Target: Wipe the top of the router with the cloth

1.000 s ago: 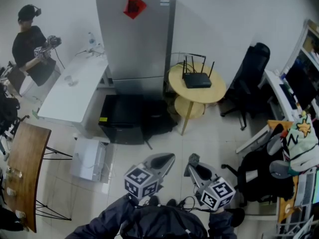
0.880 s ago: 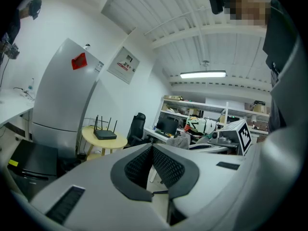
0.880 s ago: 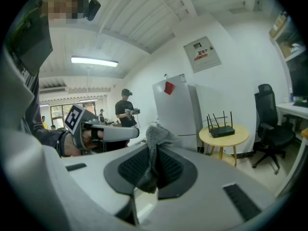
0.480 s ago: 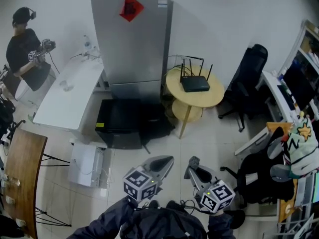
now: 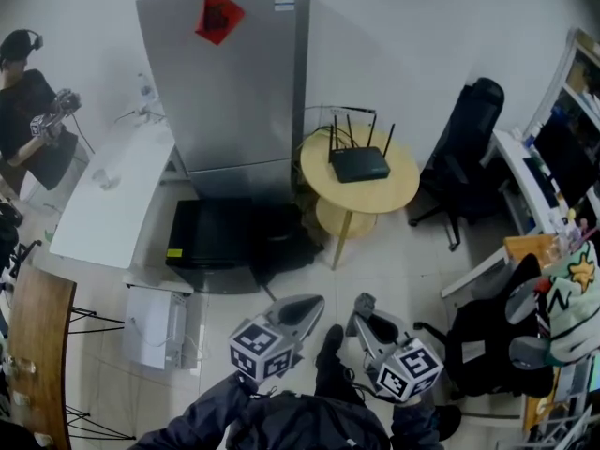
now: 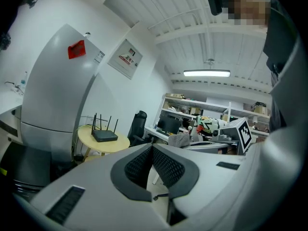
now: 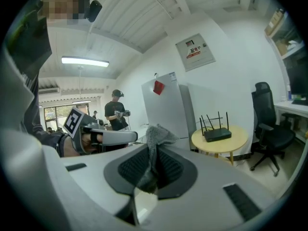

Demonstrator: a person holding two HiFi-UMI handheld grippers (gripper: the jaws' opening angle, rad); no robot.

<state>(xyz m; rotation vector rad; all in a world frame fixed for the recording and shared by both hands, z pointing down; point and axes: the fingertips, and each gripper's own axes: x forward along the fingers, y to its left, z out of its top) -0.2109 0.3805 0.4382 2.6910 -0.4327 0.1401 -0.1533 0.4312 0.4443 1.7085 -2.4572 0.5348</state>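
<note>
The black router (image 5: 359,164) with several upright antennas sits on a round yellow table (image 5: 375,190) across the room, far from both grippers. My right gripper (image 5: 362,305) is low in the head view, shut on a grey cloth (image 7: 157,136) that sticks up from between its jaws (image 7: 153,150). The left gripper (image 5: 306,306) is beside it, jaws closed on each other with nothing between them (image 6: 152,148). The router also shows small in the left gripper view (image 6: 104,135) and in the right gripper view (image 7: 217,134).
A tall grey fridge (image 5: 225,82) stands left of the round table, with a black cabinet (image 5: 234,237) in front of it. A black office chair (image 5: 469,148) is right of the table. A white table (image 5: 103,204), a wooden table (image 5: 37,345) and another person (image 5: 28,111) are at the left.
The head view has shifted: fridge, round table and router sit further left and slightly lower in the picture. A foot now shows between the grippers. Both grippers hold as before.
</note>
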